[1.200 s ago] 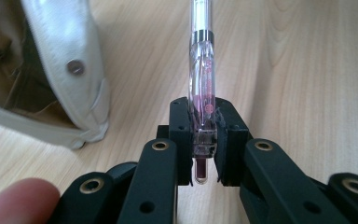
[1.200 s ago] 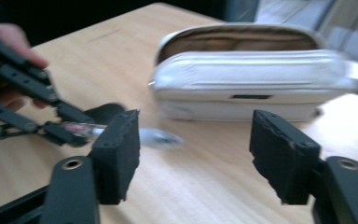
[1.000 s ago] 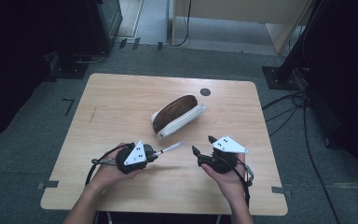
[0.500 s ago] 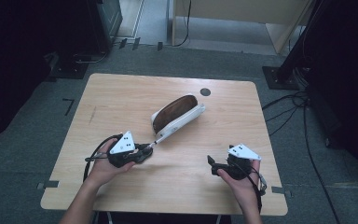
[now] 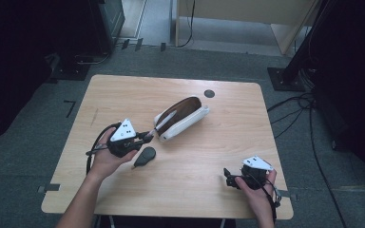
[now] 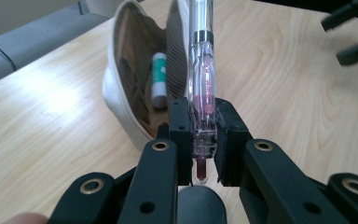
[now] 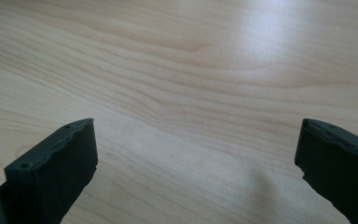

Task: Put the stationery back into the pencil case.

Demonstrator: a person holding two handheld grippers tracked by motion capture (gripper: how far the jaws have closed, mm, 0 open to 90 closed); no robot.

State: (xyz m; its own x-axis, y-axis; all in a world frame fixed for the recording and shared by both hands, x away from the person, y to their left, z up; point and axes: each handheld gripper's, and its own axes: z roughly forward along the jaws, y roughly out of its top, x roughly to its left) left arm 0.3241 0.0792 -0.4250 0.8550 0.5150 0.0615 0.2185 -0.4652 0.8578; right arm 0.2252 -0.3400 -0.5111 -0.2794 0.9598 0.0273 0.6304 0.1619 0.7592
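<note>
The left gripper [image 6: 199, 140] clamps a clear plastic pen [image 6: 201, 88], advanced toward the open white pencil case [image 5: 180, 118]. The right gripper [image 7: 196, 154], withdrawn, jaws just opened wide, holds nothing.

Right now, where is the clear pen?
The pen is clamped in the left gripper, on the left side of the table in the high view, its far end reaching into the open white pencil case.

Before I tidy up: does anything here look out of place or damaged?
Nothing looks damaged or spilled. The pencil case lies open on its side, with the clear pen clamped in the left gripper pointing into its mouth.
</note>
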